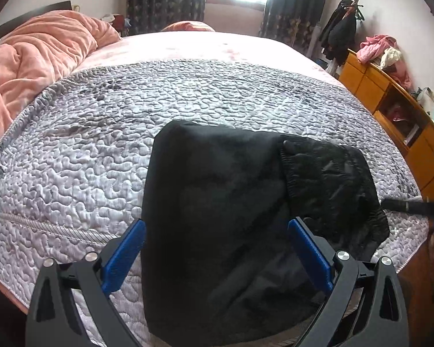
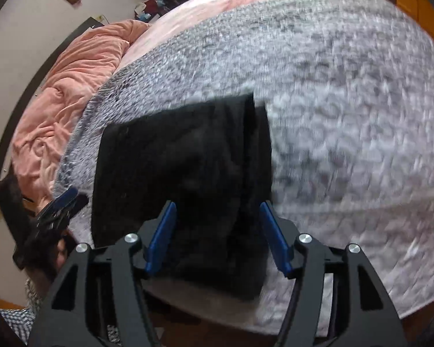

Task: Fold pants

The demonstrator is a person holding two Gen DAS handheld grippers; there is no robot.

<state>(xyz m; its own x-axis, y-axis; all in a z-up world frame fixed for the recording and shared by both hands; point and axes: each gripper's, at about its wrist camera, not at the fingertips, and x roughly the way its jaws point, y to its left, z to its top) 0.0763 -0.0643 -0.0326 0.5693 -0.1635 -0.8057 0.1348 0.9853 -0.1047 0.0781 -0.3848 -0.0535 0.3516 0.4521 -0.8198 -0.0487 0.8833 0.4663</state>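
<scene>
The black pants (image 1: 231, 214) lie folded into a thick rectangle on the grey quilted bedspread (image 1: 101, 133), near the bed's front edge. The elastic waistband lies on top at the right side of the bundle. My left gripper (image 1: 217, 228) is open, its blue pads on either side of the bundle's near end. My right gripper (image 2: 218, 208) is open over the pants (image 2: 182, 167), hovering without gripping; its view is blurred. The left gripper also shows at the left edge of the right wrist view (image 2: 60, 205).
A rumpled pink blanket (image 1: 34, 60) lies on the bed's left side. A yellow wooden cabinet (image 1: 390, 101) with clothes on top stands to the right. Dark curtains and a bright window are at the back. The quilt's corded edge runs along the front.
</scene>
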